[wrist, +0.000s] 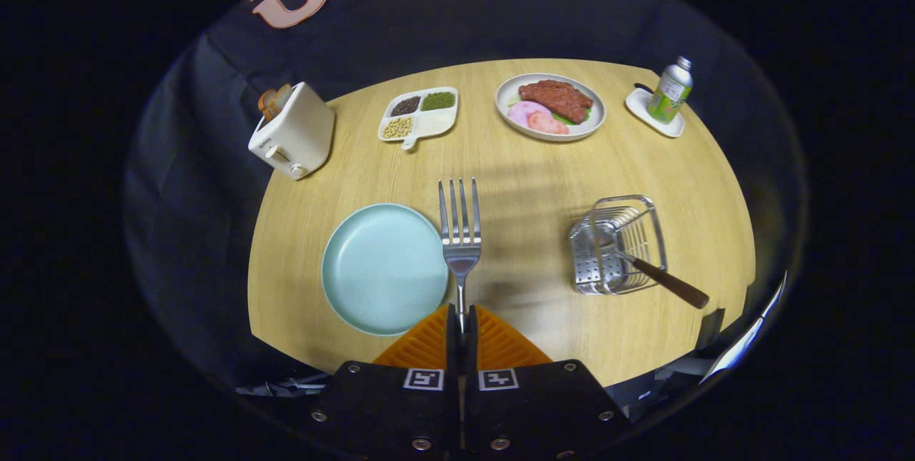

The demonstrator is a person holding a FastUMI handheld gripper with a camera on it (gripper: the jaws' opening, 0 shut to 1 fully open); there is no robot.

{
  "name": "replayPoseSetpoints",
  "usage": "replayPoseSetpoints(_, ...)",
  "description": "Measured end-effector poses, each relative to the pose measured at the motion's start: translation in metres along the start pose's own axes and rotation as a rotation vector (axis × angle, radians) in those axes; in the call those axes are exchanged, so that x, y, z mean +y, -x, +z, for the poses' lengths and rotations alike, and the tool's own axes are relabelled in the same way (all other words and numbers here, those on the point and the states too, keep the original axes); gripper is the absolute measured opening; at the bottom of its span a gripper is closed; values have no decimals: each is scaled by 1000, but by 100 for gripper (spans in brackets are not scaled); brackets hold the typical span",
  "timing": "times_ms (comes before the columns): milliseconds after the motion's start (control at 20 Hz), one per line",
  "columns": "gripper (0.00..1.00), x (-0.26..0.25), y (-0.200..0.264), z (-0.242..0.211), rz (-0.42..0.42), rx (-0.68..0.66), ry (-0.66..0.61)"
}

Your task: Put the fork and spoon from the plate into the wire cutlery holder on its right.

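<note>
Gripper point(462, 319): its two ribbed, wedge-shaped fingers are pressed together on the thin neck of the fork, pinching it from both sides.
Fork point(460, 232): shiny metal with four long tines, sticking straight out ahead of the fingers; it seems to be held up above the table, beside the right rim of the plate.
Plate point(382, 268): round, smooth, pale blue-green with a shallow raised rim, just left of the fingers.
Cutlery holder point(619, 244): a small basket of bright wire with a perforated metal side, standing well to the right of the fork.
Spoon point(661, 279): already in the holder, its dark brown handle slanting out over the front edge; the bowl end is hard to make out through the wires.
Table point(529, 182): round, light wood grain.
Beyond the fork: a boxy cream toaster point(292, 132) holding bread, a white divided dish point(419, 115) of beans, a plate of meat point(550, 108), and a bottle point(671, 90) on a small white tray.
</note>
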State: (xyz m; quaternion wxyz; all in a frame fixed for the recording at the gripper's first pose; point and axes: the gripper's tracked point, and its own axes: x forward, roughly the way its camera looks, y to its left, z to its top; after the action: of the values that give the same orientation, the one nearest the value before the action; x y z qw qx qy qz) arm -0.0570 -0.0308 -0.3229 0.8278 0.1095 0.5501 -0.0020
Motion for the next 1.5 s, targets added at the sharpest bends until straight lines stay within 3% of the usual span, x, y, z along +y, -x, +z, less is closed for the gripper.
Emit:
replayPoseSetpoints(400,4,-91,17,-7,-116,8,-8)
replayPoseSetpoints(900,7,-123,-8,-11,-179,101,36)
replayPoseSetpoints(1350,11,-117,0,11,-136,56,29)
replayPoseSetpoints(1450,14,-110,5,25,-110,1,19)
replayPoseSetpoints(1500,23,-104,9,32,-89,-36,11)
